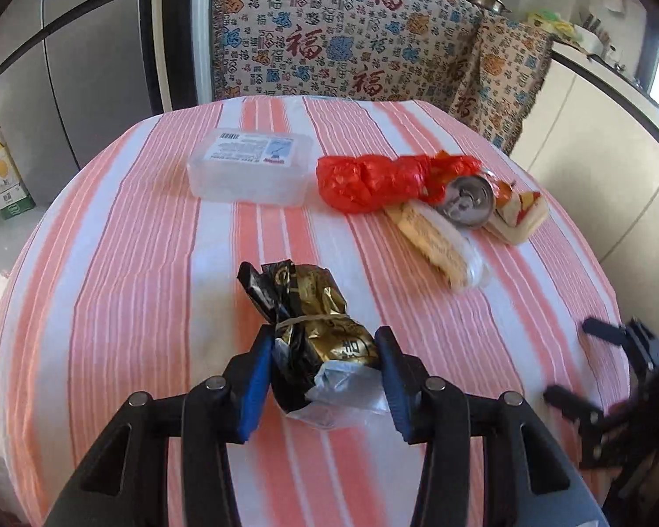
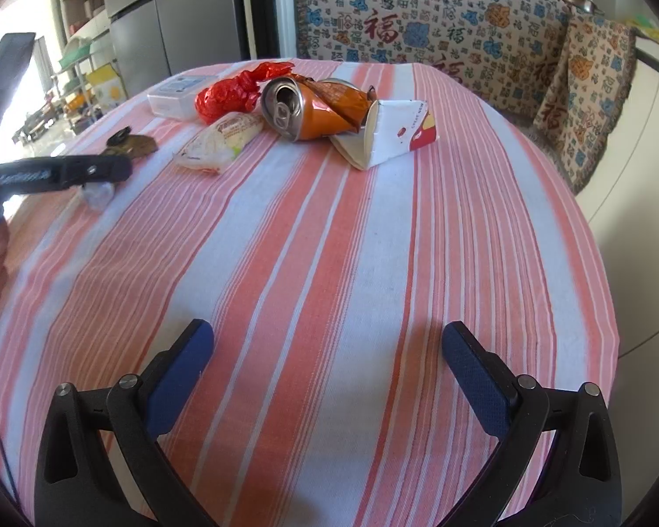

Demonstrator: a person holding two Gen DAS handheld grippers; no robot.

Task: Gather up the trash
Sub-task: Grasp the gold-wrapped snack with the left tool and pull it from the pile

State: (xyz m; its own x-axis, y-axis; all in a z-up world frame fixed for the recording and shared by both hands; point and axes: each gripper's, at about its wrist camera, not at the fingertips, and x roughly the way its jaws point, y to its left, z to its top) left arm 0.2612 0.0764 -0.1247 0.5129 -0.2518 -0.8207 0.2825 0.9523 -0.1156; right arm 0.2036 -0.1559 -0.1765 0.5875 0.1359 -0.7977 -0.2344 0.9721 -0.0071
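Squeezing left gripper on gold wrapper; grip mid-bundle, lift straight. Right gripper spread, empty.

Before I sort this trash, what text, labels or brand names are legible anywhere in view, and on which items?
"福", large red characters repeated on the patterned cloth behind the table.
"CREAT NEW", partly cut off, on the white paper carton.
Clear plastic box: barcode and blue label, print too small to read.
Gold-black foil bag between the left gripper fingers: gold characters, too crumpled to read.
Cream snack wrapper: lettering blurred.
Crushed orange can: no readable text.
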